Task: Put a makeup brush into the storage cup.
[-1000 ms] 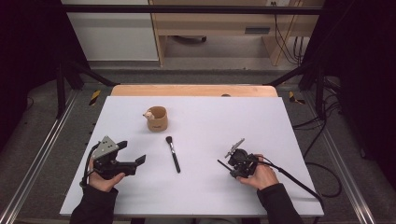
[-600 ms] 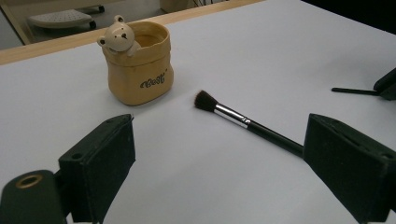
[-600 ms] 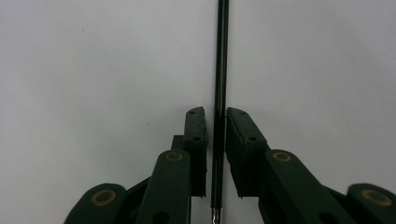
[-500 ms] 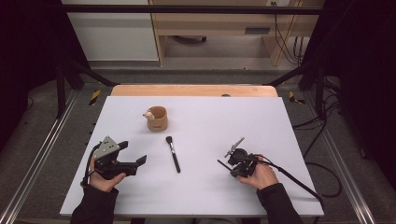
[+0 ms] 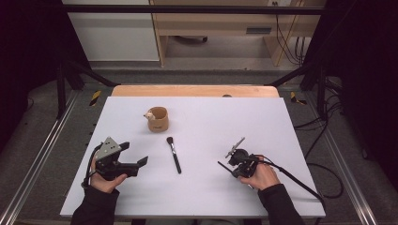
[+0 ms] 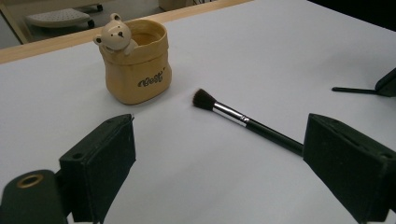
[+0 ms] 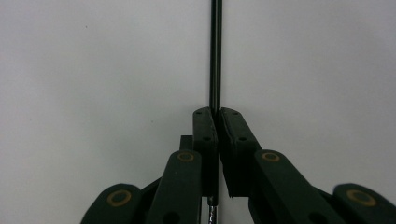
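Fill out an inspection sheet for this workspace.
Surface: white table, flat, no stains seen.
Job's things: bear cup upright; makeup brush lying flat, apart from the cup; thin black stick clamped.
Clutter: nothing seen.
Grippers: left gripper jaws open, empty; right gripper jaws have just been closing, now shut on the stick.
Cables: gripper cable trails off the table's right edge.
Surroundings: wooden shelf behind; floor cables at right.

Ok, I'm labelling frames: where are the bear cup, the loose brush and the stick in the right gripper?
bear cup (image 6: 137, 70), left gripper view, on its yellow front wall.
loose brush (image 6: 204, 99), left gripper view, on its dark bristles.
thin black stick (image 7: 215, 56), right gripper view, on its shaft.
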`<action>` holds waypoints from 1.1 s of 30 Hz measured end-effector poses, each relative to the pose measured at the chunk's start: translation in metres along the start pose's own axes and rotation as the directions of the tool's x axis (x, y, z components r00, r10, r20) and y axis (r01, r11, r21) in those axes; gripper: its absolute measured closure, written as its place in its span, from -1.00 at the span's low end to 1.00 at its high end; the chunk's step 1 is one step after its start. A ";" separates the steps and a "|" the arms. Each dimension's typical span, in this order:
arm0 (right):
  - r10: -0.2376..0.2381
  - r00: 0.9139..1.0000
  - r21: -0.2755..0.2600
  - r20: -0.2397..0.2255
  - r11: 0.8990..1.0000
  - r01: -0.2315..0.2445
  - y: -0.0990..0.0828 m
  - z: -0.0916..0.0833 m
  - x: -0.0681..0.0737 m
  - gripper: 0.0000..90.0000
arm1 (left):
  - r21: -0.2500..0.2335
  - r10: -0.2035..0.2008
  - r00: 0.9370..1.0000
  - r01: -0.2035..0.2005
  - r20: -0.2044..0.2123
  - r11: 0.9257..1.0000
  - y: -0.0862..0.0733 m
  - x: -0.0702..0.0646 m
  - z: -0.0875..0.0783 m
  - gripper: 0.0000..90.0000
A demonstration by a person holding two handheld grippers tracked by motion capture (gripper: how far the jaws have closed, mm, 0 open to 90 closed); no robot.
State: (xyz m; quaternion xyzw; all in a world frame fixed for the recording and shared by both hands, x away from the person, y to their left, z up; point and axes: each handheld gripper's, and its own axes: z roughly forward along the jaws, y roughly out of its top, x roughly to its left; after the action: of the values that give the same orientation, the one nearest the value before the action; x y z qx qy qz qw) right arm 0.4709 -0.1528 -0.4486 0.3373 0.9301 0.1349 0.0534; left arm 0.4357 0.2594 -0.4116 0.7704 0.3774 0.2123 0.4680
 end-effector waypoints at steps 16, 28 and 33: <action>0.027 0.999 -0.025 -0.021 0.999 -0.027 -0.001 -0.007 -0.001 0.90 | -0.001 0.005 1.000 -0.005 0.003 1.000 0.001 -0.001 0.000 -0.80; 0.021 0.999 -0.092 -0.050 0.995 -0.026 -0.004 -0.024 -0.001 0.90 | 0.000 0.021 1.000 -0.021 0.022 1.000 0.003 -0.009 0.001 -0.80; 0.011 0.998 -0.113 -0.061 0.993 -0.018 -0.005 -0.028 -0.001 0.90 | 0.008 0.037 0.999 -0.037 0.037 0.999 0.005 -0.015 0.005 -0.80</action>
State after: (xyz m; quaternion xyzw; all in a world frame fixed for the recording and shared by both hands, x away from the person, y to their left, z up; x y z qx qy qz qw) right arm 0.4633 -0.1628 -0.4231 0.3362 0.9196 0.1983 0.0434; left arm 0.4312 0.2436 -0.4088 0.7829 0.3552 0.2052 0.4676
